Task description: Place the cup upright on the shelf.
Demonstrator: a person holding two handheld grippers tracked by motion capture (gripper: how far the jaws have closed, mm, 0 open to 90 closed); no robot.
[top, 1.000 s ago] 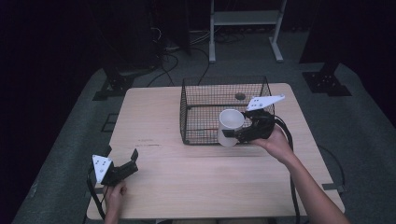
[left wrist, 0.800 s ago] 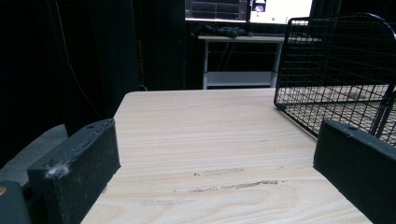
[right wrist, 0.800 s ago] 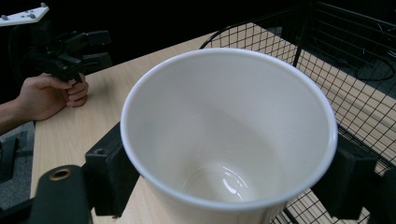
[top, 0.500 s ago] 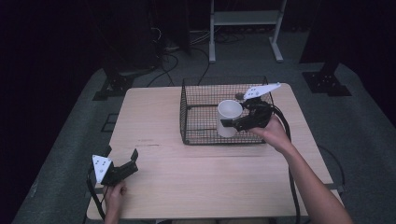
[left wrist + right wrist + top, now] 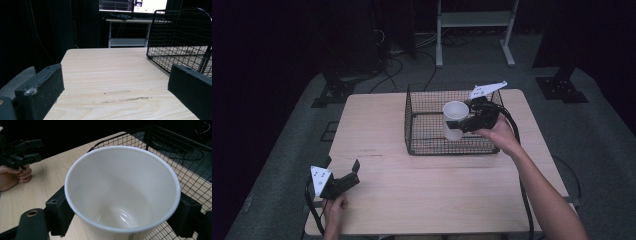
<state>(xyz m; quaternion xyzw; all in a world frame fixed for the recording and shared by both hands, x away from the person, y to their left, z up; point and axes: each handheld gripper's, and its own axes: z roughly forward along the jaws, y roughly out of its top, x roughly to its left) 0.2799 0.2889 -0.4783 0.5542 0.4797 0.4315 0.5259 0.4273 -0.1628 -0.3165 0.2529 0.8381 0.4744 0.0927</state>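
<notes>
Here wire basket [image 5: 427, 131] surrounds cup [image 5: 454, 120].

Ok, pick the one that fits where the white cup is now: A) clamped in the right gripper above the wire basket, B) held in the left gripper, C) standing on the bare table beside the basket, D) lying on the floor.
A: the right gripper has its jaws shut on either side of the cup, holding it upright over the basket; the left gripper sits open and empty near the table's front corner.
</notes>
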